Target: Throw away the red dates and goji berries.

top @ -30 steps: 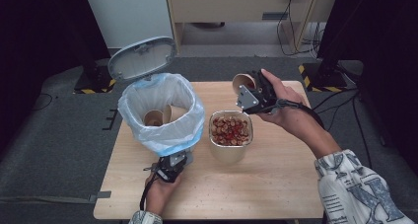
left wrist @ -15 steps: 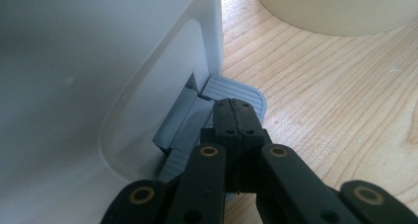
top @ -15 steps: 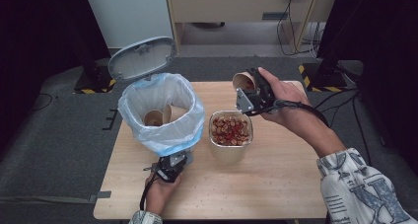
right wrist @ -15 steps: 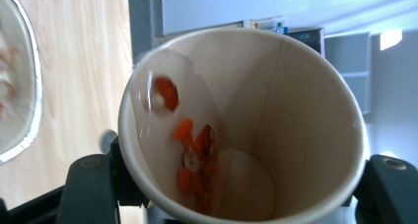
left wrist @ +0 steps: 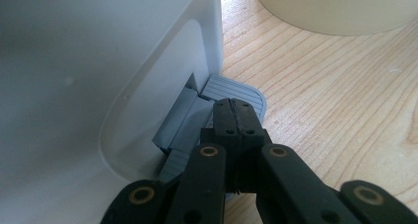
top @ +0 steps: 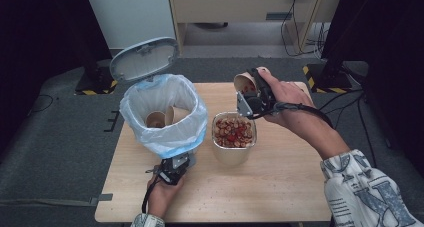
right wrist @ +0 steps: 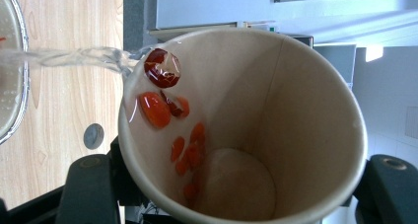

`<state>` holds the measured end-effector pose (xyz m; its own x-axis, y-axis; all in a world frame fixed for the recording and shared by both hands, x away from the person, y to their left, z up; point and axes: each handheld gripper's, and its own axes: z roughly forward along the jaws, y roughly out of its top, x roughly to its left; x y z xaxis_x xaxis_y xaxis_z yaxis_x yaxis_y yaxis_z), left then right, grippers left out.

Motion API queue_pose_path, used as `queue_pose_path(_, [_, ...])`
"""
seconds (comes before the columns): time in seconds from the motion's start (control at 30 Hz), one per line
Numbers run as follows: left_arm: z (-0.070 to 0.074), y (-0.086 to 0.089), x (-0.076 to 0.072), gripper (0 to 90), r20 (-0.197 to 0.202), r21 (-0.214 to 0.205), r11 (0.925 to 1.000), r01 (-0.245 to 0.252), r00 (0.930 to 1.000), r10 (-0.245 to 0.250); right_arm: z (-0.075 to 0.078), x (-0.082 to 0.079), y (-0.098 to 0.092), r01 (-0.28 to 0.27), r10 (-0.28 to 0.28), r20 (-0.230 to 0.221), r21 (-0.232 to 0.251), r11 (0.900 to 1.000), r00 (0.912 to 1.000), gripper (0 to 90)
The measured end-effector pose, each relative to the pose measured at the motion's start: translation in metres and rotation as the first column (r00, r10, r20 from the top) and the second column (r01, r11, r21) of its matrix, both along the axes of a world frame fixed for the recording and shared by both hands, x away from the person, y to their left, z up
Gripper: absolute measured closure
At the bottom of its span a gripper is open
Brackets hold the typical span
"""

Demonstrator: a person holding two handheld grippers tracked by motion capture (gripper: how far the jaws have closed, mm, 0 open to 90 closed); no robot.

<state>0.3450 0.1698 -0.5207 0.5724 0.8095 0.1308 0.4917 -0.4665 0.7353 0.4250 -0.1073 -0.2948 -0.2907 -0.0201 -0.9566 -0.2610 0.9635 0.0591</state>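
Note:
My right gripper (top: 251, 93) is shut on a brown paper cup (top: 242, 81), tipped on its side above the table's far right. In the right gripper view the cup (right wrist: 296, 110) sits between the jaws, and a thin stream of water (right wrist: 74, 56) runs from its lip toward a metal strainer rim (right wrist: 19, 61). Red fruit pieces (right wrist: 157, 108) cling to the cup's inner wall. Below the cup stands a beige container (top: 232, 157) heaped with red slices (top: 232, 131). My left gripper (top: 175, 168) is shut, its tips (left wrist: 235, 110) resting on the grey pedal (left wrist: 231, 88) of the white bin (left wrist: 98, 61).
The bin carries a pale blue bag (top: 165, 137), its grey lid (top: 144, 58) stands raised, and used paper cups (top: 156, 119) lie inside. The wooden table (top: 280, 187) ends close behind the bin and cup. Cables cross the floor at far right.

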Motion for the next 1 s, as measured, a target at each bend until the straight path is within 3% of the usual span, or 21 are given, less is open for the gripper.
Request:
queue_pose_path(0.27, [0.0, 0.0, 0.0, 90.0, 0.0, 0.001, 1.0, -0.001, 1.0, 0.001, 0.001, 0.0, -0.001, 0.001, -0.001, 0.001, -0.009, 1.0, 1.0, 31.6])
queue_pose_path(0.43, [0.0, 0.0, 0.0, 90.0, 0.0, 0.001, 1.0, 0.0, 1.0, 0.0, 0.003, -0.001, 0.002, 0.007, -0.005, 0.027, -0.05, 0.9987, 0.9996, 31.5])
queue_pose_path(0.53, [0.0, 0.0, 0.0, 90.0, -0.001, 0.001, 1.0, 0.0, 1.0, 0.0, 0.004, -0.004, 0.007, 0.007, 0.005, 0.086, -0.133, 0.9911, 0.9963, 31.6])
queue_pose_path(0.7, [0.0, 0.0, 0.0, 90.0, -0.001, 0.0, 1.0, 0.0, 1.0, 0.0, 0.005, -0.008, 0.013, 0.014, 0.017, 0.135, -0.227, 0.9739, 0.9907, 31.8])
queue_pose_path(0.87, [0.0, 0.0, 0.0, 90.0, -0.003, 0.001, 1.0, -0.001, 1.0, 0.001, 0.005, -0.01, 0.016, 0.014, 0.028, 0.157, -0.261, 0.9653, 0.9872, 32.0])
queue_pose_path(1.0, [0.0, 0.0, 0.0, 90.0, -0.003, 0.0, 1.0, -0.001, 1.0, 0.001, 0.005, -0.009, 0.016, 0.011, 0.03, 0.151, -0.262, 0.965, 0.9881, 32.0])
